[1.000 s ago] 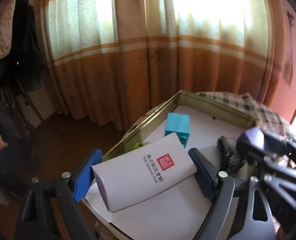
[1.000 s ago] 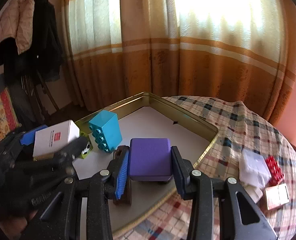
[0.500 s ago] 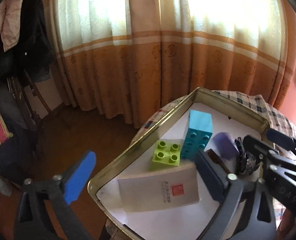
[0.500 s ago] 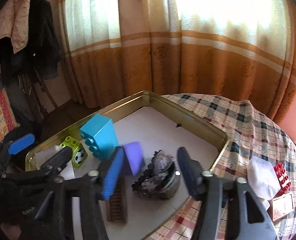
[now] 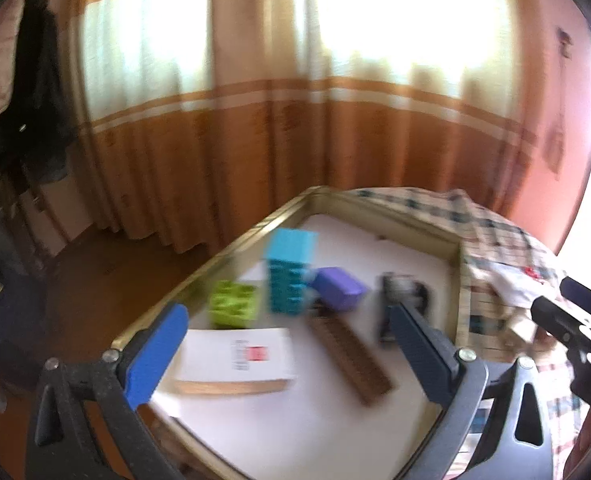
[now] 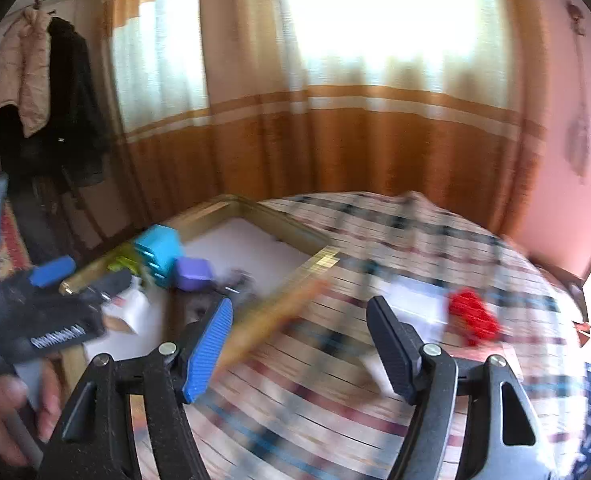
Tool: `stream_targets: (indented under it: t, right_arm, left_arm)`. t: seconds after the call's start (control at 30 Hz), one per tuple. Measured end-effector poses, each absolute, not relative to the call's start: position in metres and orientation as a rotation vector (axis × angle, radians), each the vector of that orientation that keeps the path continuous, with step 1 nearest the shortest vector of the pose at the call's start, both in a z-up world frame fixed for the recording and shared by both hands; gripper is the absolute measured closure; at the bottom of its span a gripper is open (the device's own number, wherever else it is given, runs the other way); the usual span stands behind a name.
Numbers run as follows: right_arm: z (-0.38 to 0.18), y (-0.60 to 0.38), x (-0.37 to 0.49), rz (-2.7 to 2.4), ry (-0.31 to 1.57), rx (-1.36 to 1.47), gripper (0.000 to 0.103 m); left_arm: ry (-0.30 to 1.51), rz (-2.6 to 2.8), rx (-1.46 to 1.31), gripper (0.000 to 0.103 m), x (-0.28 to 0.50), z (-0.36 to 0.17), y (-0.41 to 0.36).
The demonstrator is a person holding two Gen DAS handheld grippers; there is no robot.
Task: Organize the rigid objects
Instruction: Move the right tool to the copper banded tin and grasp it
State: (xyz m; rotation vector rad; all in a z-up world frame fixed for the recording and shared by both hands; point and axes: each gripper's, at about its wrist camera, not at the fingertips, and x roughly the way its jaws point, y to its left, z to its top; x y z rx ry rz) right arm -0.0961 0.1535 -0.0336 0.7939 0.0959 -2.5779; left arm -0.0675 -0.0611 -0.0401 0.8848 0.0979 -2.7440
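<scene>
Left tongs [image 5: 283, 344] gape empty over white box [image 5: 237, 354] in tray [image 5: 215, 258]; right tongs [image 6: 299, 346] just opened, empty, betw. picks. Next: red brick [image 6: 473, 316], approx. centred.

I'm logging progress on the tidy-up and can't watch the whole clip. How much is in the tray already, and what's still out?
Done: the white box, green brick, blue brick, purple block and a brown strip lie in the gold tray. In hand: nothing; the left hand-held gripper and right hand-held gripper are both open and empty. Left: the red brick and a blurred clear item beside it on the checked cloth.
</scene>
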Motion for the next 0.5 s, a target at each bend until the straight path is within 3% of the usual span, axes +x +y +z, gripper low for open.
stream_targets:
  t: [0.5]
  right_arm:
    - [-0.064, 0.259, -0.147, -2.738, 0.061, 1.103, 0.031]
  left_arm:
    - [-0.128, -2.943, 0.968, 0.0, -0.097, -0.042, 0.064]
